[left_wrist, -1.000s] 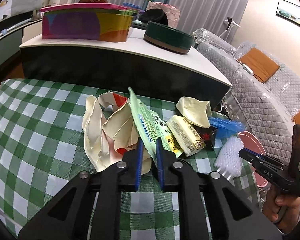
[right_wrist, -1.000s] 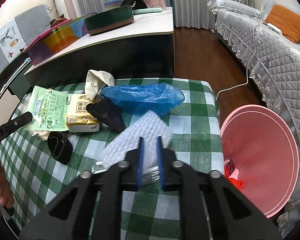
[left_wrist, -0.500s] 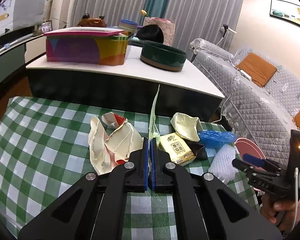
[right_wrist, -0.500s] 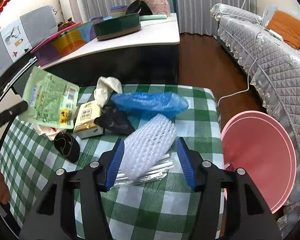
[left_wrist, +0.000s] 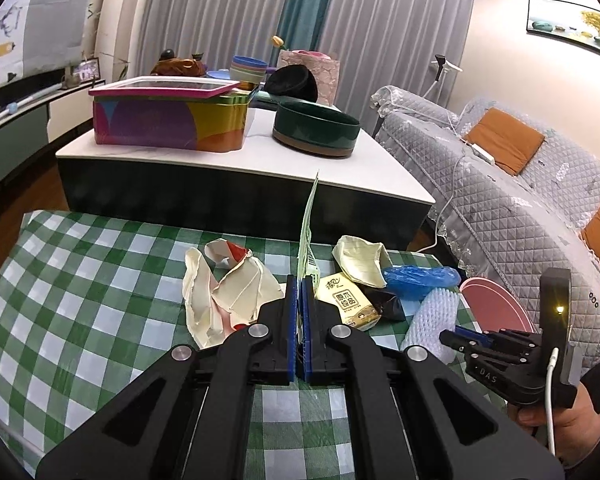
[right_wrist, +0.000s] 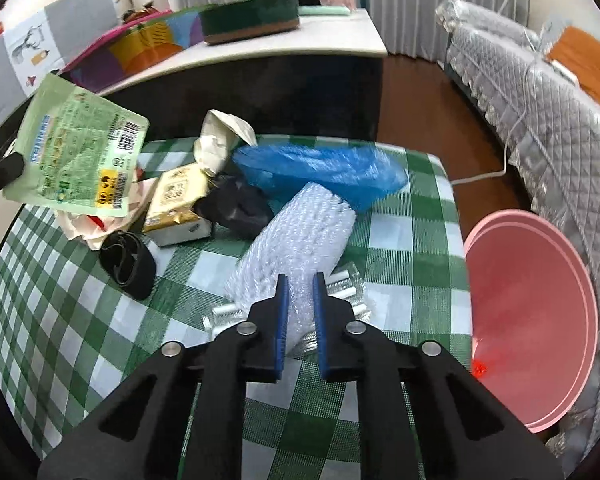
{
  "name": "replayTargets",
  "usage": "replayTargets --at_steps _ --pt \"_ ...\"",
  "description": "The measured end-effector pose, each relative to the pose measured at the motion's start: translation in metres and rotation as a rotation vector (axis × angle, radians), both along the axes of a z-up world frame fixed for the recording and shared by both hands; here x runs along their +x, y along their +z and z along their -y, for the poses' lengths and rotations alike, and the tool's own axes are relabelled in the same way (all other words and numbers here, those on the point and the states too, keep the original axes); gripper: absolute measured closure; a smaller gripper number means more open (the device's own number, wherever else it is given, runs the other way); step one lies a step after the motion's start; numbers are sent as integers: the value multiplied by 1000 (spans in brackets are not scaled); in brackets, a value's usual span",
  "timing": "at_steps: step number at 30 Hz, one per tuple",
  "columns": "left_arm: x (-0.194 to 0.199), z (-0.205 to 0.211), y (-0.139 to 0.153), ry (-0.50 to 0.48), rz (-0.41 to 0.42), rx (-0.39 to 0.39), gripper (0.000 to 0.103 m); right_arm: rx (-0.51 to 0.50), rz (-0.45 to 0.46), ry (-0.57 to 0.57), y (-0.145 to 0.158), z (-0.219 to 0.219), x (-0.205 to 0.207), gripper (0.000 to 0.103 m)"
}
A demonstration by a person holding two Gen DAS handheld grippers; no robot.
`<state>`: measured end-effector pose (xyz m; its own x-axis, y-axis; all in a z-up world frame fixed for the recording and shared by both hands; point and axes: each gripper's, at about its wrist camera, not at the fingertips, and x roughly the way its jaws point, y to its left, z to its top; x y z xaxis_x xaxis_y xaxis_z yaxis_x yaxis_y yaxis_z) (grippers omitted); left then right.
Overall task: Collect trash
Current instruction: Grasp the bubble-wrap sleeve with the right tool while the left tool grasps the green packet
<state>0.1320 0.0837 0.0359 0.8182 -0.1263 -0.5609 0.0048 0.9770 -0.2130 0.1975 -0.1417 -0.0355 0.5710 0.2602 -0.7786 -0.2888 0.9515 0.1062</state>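
Gripping a flat green wrapper [right_wrist: 76, 148] edge-on between clenched blue pads, the left gripper [left_wrist: 299, 280] holds the packet lifted clear of the green-and-white checked tablecloth [left_wrist: 84, 280]; from the left wrist camera only the wrapper's thin upright edge shows, while the right wrist camera catches its printed face and barcode in the air at the left.

The right gripper [right_wrist: 299, 280] is closing its jaws around the near end of a roll of white bubble wrap [right_wrist: 300, 232] that lies on the cloth, with the wrap between the pads. A person's hand [left_wrist: 556, 428] grasps that tool's handle at the lower right of the left wrist view.

The rest of the litter sits in a loose heap on the cloth: crumpled cream paper [left_wrist: 228, 296] with red print, a yellow tissue pack [right_wrist: 176, 204], a black wrapper [right_wrist: 236, 204], a blue plastic bag [right_wrist: 320, 168] touching the far end of the bubble wrap, and a black strap [right_wrist: 128, 260] lying apart nearer the camera.

A pink bin [right_wrist: 528, 320] stands just beside the table's right edge, something red visible inside it. Behind the table is a white-topped counter [left_wrist: 260, 140] carrying a multicoloured tin [left_wrist: 168, 120] and a round dark green box [left_wrist: 316, 130].
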Motion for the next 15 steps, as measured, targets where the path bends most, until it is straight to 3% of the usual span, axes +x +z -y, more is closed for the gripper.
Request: replayTargets --at_steps 15 --pt "-18 16 10 -20 28 27 101 61 167 4 56 21 -35 92"
